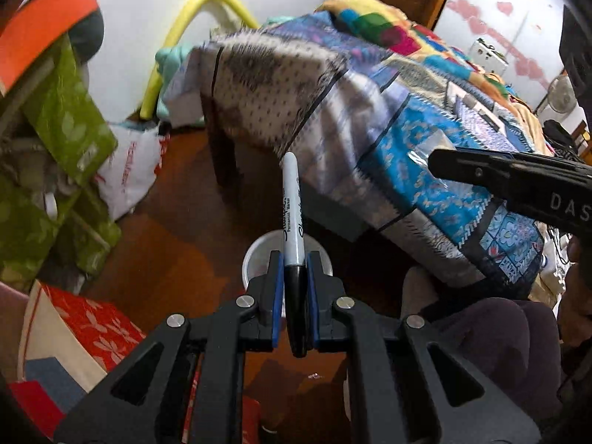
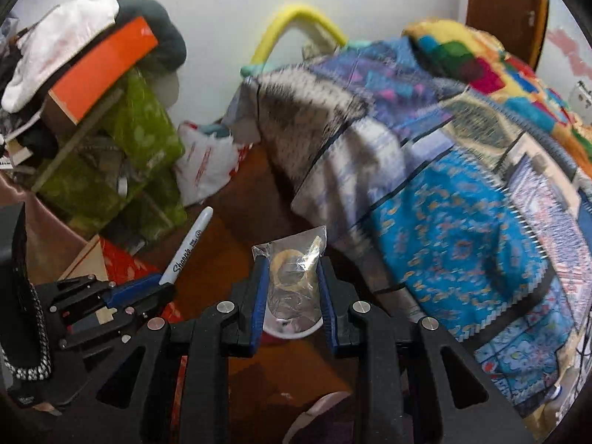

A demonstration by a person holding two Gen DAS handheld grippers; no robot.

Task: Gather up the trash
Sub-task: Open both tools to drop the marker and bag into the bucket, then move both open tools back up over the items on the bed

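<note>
My left gripper (image 1: 295, 259) is shut on a black-and-white Sharpie marker (image 1: 292, 203), gripped at its black cap with the white barrel pointing forward. Under it on the floor stands a round white bin (image 1: 255, 255). In the right wrist view my right gripper (image 2: 292, 262) is shut on a clear plastic bag (image 2: 296, 270) with a roll of tape inside, and it hangs over the bin's rim (image 2: 307, 329). The left gripper (image 2: 162, 285) and marker (image 2: 188, 244) show at the left there. The right gripper (image 1: 433, 162) enters the left wrist view from the right.
A bed with a patchwork quilt (image 1: 425, 148) fills the right side. Green boxes (image 1: 66, 122) are stacked at the left, with a white plastic bag (image 1: 129, 170) and a red floral box (image 1: 96, 325) nearby. A person's dark-trousered leg (image 1: 492, 340) is at the lower right. The floor is brown wood.
</note>
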